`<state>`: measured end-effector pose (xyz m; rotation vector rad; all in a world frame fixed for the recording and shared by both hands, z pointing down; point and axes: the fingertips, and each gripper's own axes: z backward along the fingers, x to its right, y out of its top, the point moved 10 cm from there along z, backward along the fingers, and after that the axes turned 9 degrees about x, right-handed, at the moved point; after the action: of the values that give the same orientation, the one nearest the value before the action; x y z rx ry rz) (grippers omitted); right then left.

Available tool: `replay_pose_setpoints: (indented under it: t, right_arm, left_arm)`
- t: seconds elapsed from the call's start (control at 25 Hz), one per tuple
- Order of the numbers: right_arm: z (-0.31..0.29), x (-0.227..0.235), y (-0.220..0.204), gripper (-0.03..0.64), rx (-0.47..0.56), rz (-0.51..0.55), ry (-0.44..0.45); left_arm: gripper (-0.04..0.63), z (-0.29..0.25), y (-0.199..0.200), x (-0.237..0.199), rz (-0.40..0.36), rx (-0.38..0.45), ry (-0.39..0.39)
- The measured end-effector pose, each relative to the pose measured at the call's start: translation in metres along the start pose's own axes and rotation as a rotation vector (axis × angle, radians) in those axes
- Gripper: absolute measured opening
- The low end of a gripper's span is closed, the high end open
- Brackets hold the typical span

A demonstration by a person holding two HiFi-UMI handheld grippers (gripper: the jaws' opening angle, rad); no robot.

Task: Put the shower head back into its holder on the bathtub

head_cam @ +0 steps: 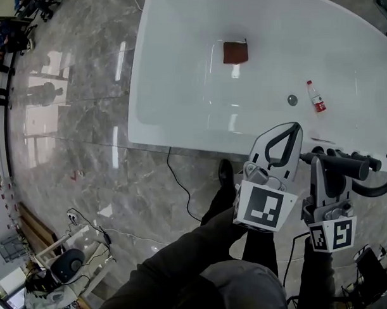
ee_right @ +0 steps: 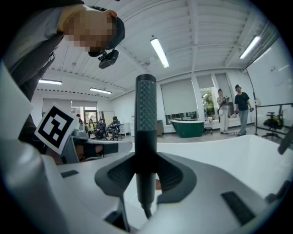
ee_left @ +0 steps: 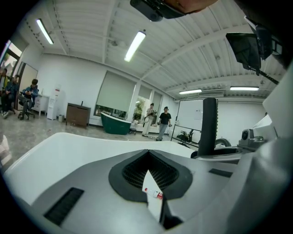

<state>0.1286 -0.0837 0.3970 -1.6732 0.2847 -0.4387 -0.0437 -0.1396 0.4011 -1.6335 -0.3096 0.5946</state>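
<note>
The white bathtub point(head_cam: 143, 70) fills the upper part of the head view. My right gripper point(head_cam: 322, 159) is shut on the black shower head handle point(head_cam: 346, 165), which lies across its jaws just off the tub's near rim. The black hose point(head_cam: 383, 183) curls away to the right. In the right gripper view the textured handle point(ee_right: 145, 109) stands upright, clamped between the jaws of the right gripper point(ee_right: 145, 160). My left gripper point(head_cam: 286, 133) is beside it on the left, over the rim, jaws together and empty. In the left gripper view the left gripper point(ee_left: 147, 157) is shut. I cannot make out a holder.
In the tub lie a brown-red block point(head_cam: 235, 52), a small bottle with a red label point(head_cam: 316, 97) and the drain point(head_cam: 292, 100). A black cable point(head_cam: 178, 176) runs over the marble floor. A dark shoe point(head_cam: 224, 175) is near the tub. People stand far off point(ee_left: 164, 121).
</note>
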Motion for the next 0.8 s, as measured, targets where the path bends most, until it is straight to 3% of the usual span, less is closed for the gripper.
replay_pose_setpoints:
  t: [0.8]
  right_arm:
    - [-0.009, 0.0, -0.071, 0.141, -0.035, 0.043, -0.099]
  left_arm:
    - [0.003, 0.0, -0.029, -0.021, 0.01, -0.024, -0.049]
